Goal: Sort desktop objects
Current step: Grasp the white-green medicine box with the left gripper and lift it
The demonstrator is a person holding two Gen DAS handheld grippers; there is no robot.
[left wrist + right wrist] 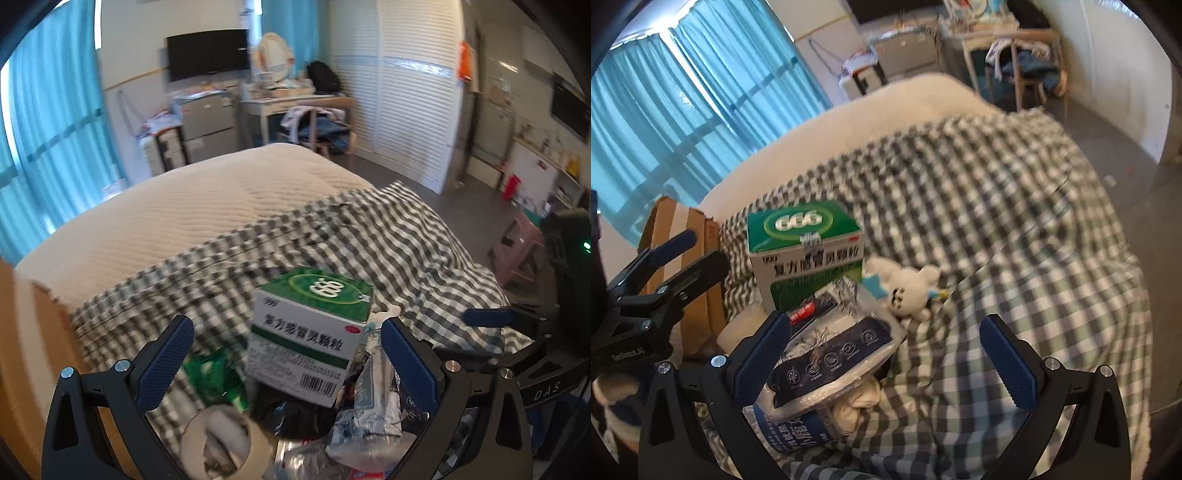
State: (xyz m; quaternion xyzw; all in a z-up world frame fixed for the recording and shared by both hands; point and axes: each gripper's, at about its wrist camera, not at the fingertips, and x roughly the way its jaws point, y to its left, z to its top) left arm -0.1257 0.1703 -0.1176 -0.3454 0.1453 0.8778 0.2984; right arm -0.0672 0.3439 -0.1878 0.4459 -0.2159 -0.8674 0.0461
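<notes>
A green and white medicine box (310, 332) (805, 254) stands on top of a pile on the checked blanket (997, 229). My left gripper (286, 325) is open, and the box sits just ahead between the lines of its fingers, untouched. My right gripper (884, 323) is open above the blanket. Dark blue and white tissue packs (831, 365) lie under its left finger (761, 362). A small white plush toy (908, 288) lies right of the box. Beside the pile are a tape roll (221, 443) and a green packet (214, 373).
The blanket covers part of a bed with a cream mattress (184, 206). A cardboard box (683, 229) stands left of the pile, behind the left gripper's fingers (676, 240). The right gripper's finger (487, 317) shows at the right of the left wrist view. A pink stool (517, 251) stands on the floor.
</notes>
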